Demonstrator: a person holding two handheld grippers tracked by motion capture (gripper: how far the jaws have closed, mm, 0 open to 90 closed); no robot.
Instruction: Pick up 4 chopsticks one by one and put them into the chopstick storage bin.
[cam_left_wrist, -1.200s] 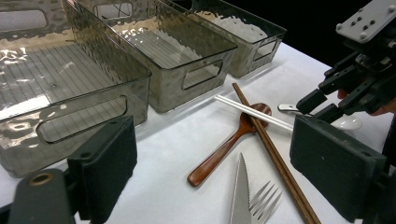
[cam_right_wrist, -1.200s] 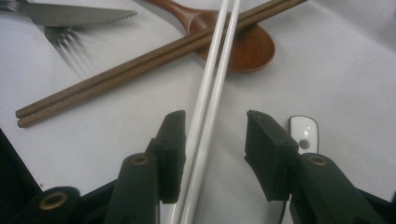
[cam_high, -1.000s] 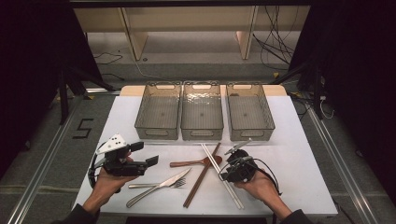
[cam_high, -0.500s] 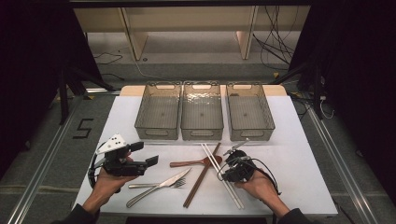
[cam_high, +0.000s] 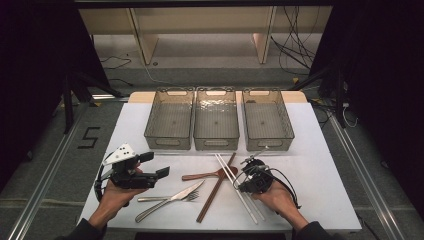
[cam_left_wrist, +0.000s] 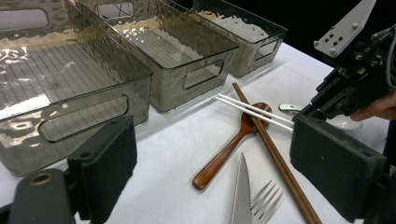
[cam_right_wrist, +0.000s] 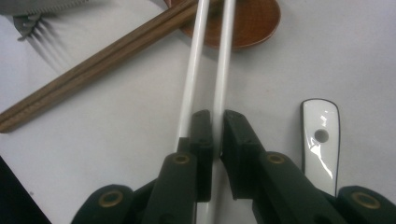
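My right gripper (cam_right_wrist: 217, 128) points down at the pair of white chopsticks (cam_high: 239, 187). Its jaws have just been closing, and the pads now pinch the right-hand white chopstick (cam_right_wrist: 223, 70). The other white chopstick (cam_right_wrist: 191, 70) runs just outside the left jaw. In the high view the right gripper (cam_high: 241, 182) sits at the front right of the table. My left gripper (cam_high: 155, 165) hovers at the front left, open and holding nothing. In the left gripper view, the left gripper (cam_left_wrist: 222, 168) frames the knife and fork (cam_left_wrist: 247, 196).
Three clear bins (cam_high: 216, 120) stand side by side at the back of the white table (cam_high: 320, 165). A wooden spoon (cam_high: 205, 175), brown chopsticks (cam_high: 215, 190), and a knife and fork (cam_high: 170, 197) lie at mid-front. A white ceramic spoon (cam_right_wrist: 320, 140) lies beside the right gripper.
The right gripper's jaws have drawn together around a white chopstick. Both hands and the cutlery stay where they were.
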